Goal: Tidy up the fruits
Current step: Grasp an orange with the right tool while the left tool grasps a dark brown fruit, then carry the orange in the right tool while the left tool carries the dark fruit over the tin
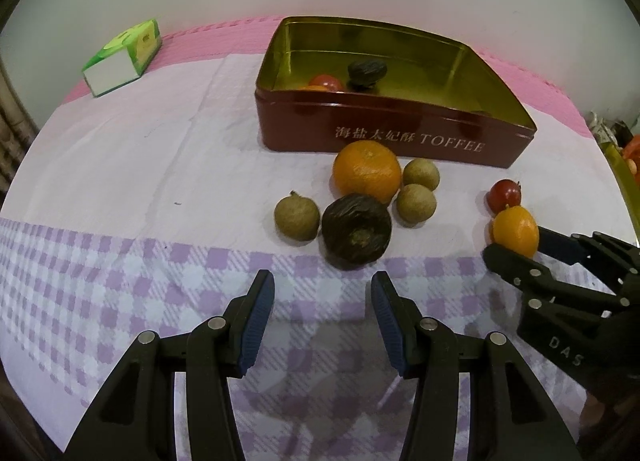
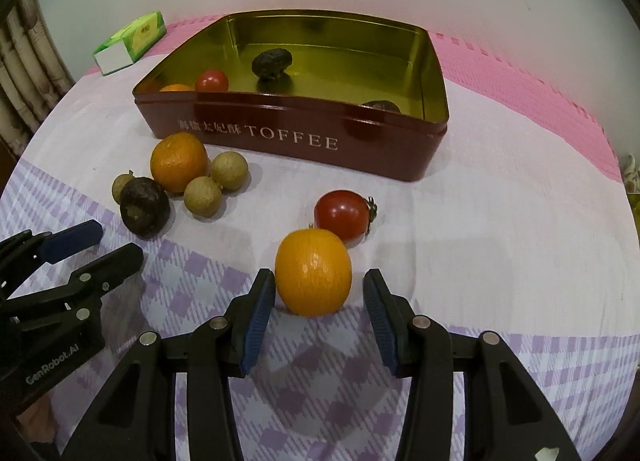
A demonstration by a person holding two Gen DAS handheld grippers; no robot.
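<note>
A red TOFFEE tin [image 1: 400,141] [image 2: 296,141] stands open at the back, with a tomato, a dark fruit and a bit of orange fruit inside. In front lie a mandarin [image 1: 367,171] [image 2: 179,161], three longans [image 1: 297,218] and a dark brown fruit [image 1: 356,231] [image 2: 145,208]. My left gripper [image 1: 323,293] is open and empty, just short of the dark fruit. My right gripper [image 2: 319,291] is open, its fingers on either side of a small orange fruit [image 2: 313,272] [image 1: 515,231] that rests on the cloth. A red tomato [image 2: 342,215] [image 1: 504,195] lies just behind it.
A green tissue box [image 1: 124,57] [image 2: 132,43] sits at the back left. The table has a white and purple checked cloth over a pink mat [image 2: 520,73]. A gold-edged thing [image 1: 624,177] shows at the far right edge.
</note>
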